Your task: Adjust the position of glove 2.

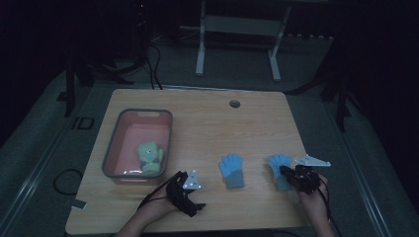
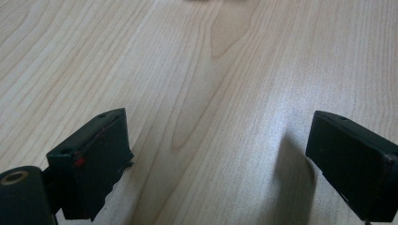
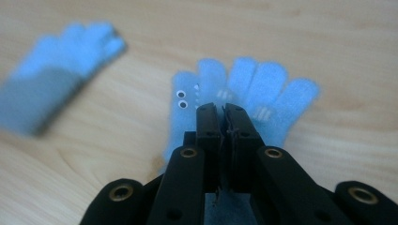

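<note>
Pinching a light-blue knitted glove (image 3: pixel 263 101) between jaws pressed together on the fabric, the right gripper (image 3: pixel 224 110) sits low over the wooden table (image 1: pixel 207 123), its black jaws clamped near the glove's palm while the five fingers fan out ahead of the tips. Two small googly eyes and short pale stripes mark the glove just beyond and to either side of the jaw tips in the right gripper view. In the high view the same glove (image 1: pixel 277 165) lies flat at the table's near right, partly covered by the right gripper (image 1: pixel 289 174) and the hand (image 1: pixel 312 197) that holds it.

Its mate, a second blue glove (image 1: pixel 232 170) with a grey cuff, lies flat and untouched well to the left of that gripper, between the two hands; the right gripper view shows it blurred at upper left (image 3: pixel 56 79).

Over at the near left, the left gripper (image 1: pixel 190 190) rests low above bare wood, its jaws spread wide apart with nothing between them, as the left gripper view (image 2: pixel 220 150) makes plain.

Beyond the left gripper and a little to its left stands a pink plastic bin (image 1: pixel 111 163) with a grey rim, holding a yellow-green glove (image 1: pixel 150 157) in its near corner.
</note>
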The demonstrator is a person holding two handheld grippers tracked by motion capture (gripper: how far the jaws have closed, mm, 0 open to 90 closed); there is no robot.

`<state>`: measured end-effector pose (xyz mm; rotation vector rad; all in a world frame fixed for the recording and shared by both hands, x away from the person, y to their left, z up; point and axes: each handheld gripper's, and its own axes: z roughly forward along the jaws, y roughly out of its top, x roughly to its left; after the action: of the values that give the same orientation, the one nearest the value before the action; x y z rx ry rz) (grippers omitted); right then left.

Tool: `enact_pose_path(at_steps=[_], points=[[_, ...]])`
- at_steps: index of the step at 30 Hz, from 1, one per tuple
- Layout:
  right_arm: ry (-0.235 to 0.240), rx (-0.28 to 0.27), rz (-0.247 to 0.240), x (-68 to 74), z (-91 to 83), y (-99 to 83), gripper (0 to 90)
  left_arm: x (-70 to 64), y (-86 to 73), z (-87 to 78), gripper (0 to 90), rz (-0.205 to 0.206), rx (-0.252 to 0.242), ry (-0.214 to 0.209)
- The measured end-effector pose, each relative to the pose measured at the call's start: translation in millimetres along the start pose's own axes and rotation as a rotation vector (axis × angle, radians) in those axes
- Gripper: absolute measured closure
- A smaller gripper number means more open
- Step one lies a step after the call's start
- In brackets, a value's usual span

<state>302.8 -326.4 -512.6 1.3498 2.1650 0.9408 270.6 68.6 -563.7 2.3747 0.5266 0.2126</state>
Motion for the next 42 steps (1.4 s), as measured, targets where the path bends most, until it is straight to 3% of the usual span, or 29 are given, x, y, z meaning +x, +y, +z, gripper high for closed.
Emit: enact_pose_path(at_steps=[7, 12, 15, 26, 31, 36, 42], points=[[-0.025, -0.042, 0.077, 24.1, -0.5, 26.7, 85.7, -0.9, 0.5, -0.2, 7.1, -0.004, -0.007, -0.001], [-0.061, -0.008, 0.085, 39.6, 10.8, 28.6, 85.7, -0.4, 0.7, -1.7, 7.1, 0.003, -0.009, -0.001], [-0.064, 0.013, 0.109, 41.9, 19.7, 24.3, 85.7, -0.3, 1.0, -2.3, 7.1, 0.007, -0.011, 0.003], [-0.074, 0.094, 0.091, 43.0, 55.2, 9.8, 82.2, 0.1, 1.3, -1.3, 7.1, 0.015, -0.004, -0.003], [-0.058, 0.085, 0.09, 40.8, 52.6, 11.8, 76.4, 0.0, 1.0, -1.3, 7.1, 0.017, -0.004, -0.007], [0.008, 0.059, 0.021, 33.5, 42.5, 15.2, 71.9, 0.3, 3.2, -4.4, 7.3, 0.018, -0.04, 0.019], [0.071, 0.064, -0.088, 17.7, 34.2, 14.2, 61.9, 0.1, 3.0, -4.1, 7.2, 0.015, -0.036, 0.018]])
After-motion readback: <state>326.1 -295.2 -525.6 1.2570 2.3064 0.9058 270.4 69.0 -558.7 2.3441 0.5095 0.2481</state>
